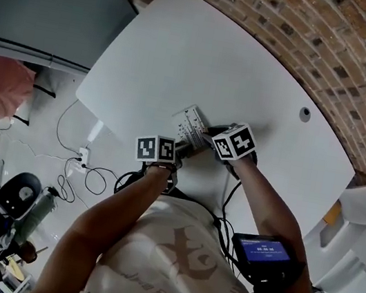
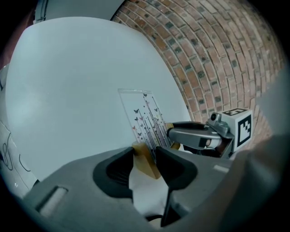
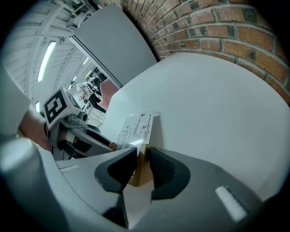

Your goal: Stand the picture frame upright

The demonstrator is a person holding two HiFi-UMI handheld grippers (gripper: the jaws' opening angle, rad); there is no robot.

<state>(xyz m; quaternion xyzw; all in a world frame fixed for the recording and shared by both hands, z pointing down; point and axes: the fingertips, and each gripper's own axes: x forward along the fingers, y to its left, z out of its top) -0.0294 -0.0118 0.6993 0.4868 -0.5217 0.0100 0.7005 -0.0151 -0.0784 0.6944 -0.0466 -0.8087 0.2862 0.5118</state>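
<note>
The picture frame (image 1: 190, 123) is a clear panel printed with small butterflies (image 2: 145, 118), set in wooden foot blocks (image 2: 147, 162). It stands near the front edge of the white table (image 1: 185, 51), tilted back a little. My left gripper (image 2: 145, 156) has one wooden block between its pads, and both pads touch it. My right gripper (image 3: 142, 158) holds the other wooden block (image 3: 144, 171) the same way, from the opposite end, with the panel (image 3: 136, 129) rising beyond it. The two grippers (image 1: 182, 145) (image 1: 207, 137) face each other across the frame.
A brick wall (image 1: 315, 32) curves behind the table. A round cable hole (image 1: 304, 114) sits in the tabletop at the right. On the floor to the left lie cables and a power strip (image 1: 83, 156). A white chair (image 1: 362, 202) stands at the right.
</note>
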